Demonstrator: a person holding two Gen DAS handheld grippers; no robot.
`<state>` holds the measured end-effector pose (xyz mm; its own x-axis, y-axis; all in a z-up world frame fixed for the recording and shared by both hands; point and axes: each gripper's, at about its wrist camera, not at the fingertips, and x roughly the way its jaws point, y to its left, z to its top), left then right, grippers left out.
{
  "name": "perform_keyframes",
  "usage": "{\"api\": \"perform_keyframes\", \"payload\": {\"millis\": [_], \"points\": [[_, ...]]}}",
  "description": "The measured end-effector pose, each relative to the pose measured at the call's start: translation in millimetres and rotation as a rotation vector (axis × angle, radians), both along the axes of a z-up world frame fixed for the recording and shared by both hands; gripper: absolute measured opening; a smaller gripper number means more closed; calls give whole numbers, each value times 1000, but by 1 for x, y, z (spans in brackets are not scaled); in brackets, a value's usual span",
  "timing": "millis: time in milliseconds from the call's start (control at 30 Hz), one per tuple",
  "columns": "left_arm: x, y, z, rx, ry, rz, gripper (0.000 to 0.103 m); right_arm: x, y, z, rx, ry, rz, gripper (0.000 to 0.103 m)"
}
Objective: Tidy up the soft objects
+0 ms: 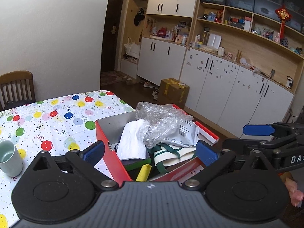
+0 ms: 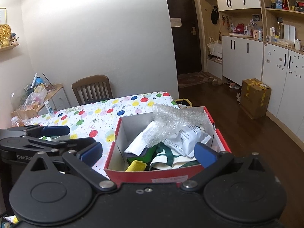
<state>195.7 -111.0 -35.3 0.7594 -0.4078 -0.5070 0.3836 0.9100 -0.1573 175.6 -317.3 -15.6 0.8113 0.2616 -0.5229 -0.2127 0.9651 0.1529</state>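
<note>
Two black handheld grippers with blue finger pads are held side by side, both pointing forward. The left gripper [image 1: 150,152] has its jaws spread wide — nothing between them. The right gripper [image 2: 148,152] is likewise spread wide and holds nothing — its fingers level, close beside the left's.

Right gripper [image 2: 149,153] jaws wide apart, blue pads either side of the near end of a red cardboard box [image 2: 163,174], holding nothing; left gripper [image 2: 76,139] at left, also spread, over the balloon-print tablecloth [image 2: 106,114]. Box sits at the table's near right corner, holding bubble wrap [image 2: 176,121] on top, white paper [image 2: 140,142], a white printed mailer bag [image 2: 190,138], green-strapped cream fabric [image 2: 171,157] and a yellow piece [image 2: 135,166] at the near wall. Wooden chair [image 2: 92,88] at the far side, brown carton [image 2: 255,96] on the floor far right.
</note>
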Motion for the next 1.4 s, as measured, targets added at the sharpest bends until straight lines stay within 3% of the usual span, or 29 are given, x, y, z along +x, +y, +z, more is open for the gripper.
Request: {"api": "perform_keyframes", "payload": {"millis": [500, 1400], "points": [[-18, 18, 7, 0, -20, -23, 103, -23, 26, 0, -10, -17, -33, 103], [-28, 31, 9, -39, -33, -63, 103, -35, 27, 1, -11, -28, -109, 103]]}}
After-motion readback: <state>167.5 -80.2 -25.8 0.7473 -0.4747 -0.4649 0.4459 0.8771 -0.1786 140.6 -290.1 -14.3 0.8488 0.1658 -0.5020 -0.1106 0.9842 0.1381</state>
